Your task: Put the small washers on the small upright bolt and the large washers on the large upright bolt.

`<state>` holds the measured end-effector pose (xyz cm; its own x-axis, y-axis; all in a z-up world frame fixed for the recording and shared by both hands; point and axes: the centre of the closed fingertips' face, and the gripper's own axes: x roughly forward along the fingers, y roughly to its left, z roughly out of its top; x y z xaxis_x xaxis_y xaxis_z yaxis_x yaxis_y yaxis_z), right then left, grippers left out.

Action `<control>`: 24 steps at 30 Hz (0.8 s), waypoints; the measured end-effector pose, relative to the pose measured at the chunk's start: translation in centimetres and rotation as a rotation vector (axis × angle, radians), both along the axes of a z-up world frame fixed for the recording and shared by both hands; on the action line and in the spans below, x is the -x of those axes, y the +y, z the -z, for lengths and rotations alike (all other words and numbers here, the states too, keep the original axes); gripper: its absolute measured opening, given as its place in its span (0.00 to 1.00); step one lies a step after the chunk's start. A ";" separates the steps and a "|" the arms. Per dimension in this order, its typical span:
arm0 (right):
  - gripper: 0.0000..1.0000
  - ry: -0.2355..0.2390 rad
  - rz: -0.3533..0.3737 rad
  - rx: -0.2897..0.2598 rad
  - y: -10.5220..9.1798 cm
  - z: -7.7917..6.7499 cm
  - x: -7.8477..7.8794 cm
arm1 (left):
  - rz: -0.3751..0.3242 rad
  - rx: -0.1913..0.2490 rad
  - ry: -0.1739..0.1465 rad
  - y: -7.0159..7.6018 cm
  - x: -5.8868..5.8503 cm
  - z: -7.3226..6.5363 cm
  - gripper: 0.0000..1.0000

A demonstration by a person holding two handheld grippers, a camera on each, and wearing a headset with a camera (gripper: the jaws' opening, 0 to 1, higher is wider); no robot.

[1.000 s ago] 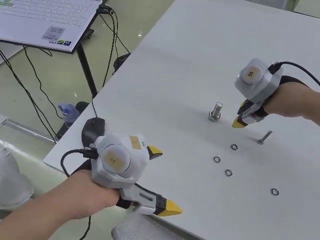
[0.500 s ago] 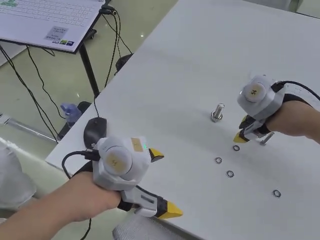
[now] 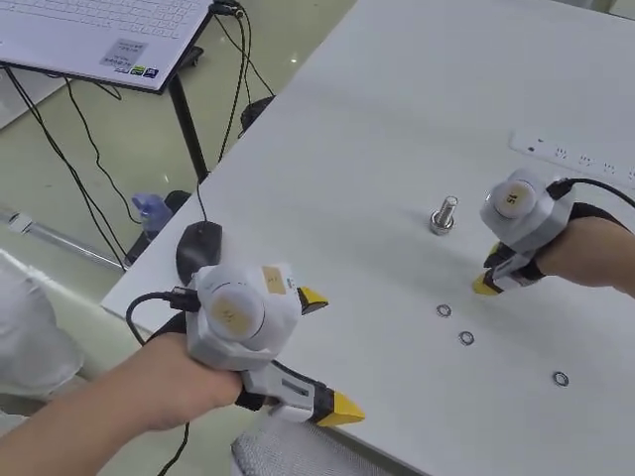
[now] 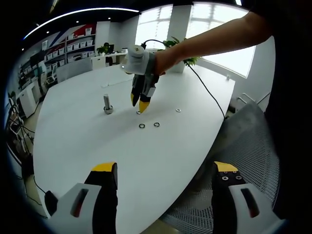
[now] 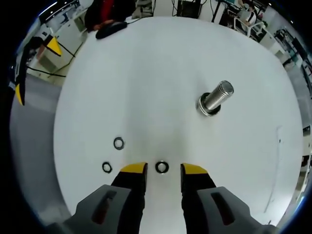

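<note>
One washer (image 5: 162,167) lies btwn our right gripper (image 5: 164,169) fingers, narrowly parted; thin, prob. light, slick, flat on bench (image 5: 146,87), so we'd pinch opp. rim edges. Left gripper (image 4: 164,168) fingers wide.

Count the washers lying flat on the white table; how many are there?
4. One washer lies between the right gripper's open tips. Two washers lie close together beside it. The fourth washer lies apart, nearer the person. None seems hidden.
</note>
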<state>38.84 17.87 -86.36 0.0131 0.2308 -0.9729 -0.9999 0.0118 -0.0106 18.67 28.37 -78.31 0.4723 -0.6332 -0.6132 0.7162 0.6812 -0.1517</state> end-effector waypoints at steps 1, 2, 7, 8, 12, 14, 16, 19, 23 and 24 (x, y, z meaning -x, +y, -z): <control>0.28 0.001 0.001 0.001 -0.1 0.1 0.0 | 0.000 0.001 0.000 0.0 0.0 0.0 0.79; 0.28 0.003 0.003 0.000 -0.1 0.2 0.1 | 0.000 0.001 -0.001 -0.1 0.0 0.0 0.79; 0.26 -0.005 0.011 -0.003 -0.3 0.7 -0.3 | -0.002 0.008 -0.008 -0.4 -0.2 -0.4 0.79; 0.25 -0.006 0.011 0.001 -0.4 0.7 -0.3 | -0.002 0.007 -0.007 -0.4 -0.2 -0.3 0.79; 0.25 -0.001 0.016 0.003 -0.5 1.0 -0.3 | -0.001 0.006 -0.008 -0.4 -0.1 -0.3 0.79; 0.24 0.002 0.018 0.004 -0.6 1.1 -0.2 | -0.005 0.002 -0.008 -0.3 -0.2 -0.3 0.80; 0.24 0.000 0.023 -0.005 -0.5 1.1 -0.3 | -0.004 -0.005 -0.007 -0.2 -0.2 -0.2 0.80; 0.23 0.000 0.022 -0.004 -0.5 1.0 -0.2 | -0.004 -0.008 -0.008 -0.3 -0.2 -0.2 0.80; 0.21 -0.002 0.024 -0.003 -0.5 1.0 -0.1 | -0.001 -0.013 -0.006 -0.3 -0.2 0.0 0.79; 0.20 -0.003 0.025 -0.004 -0.5 1.0 -0.1 | 0.000 -0.010 -0.007 -0.4 -0.2 -0.1 0.79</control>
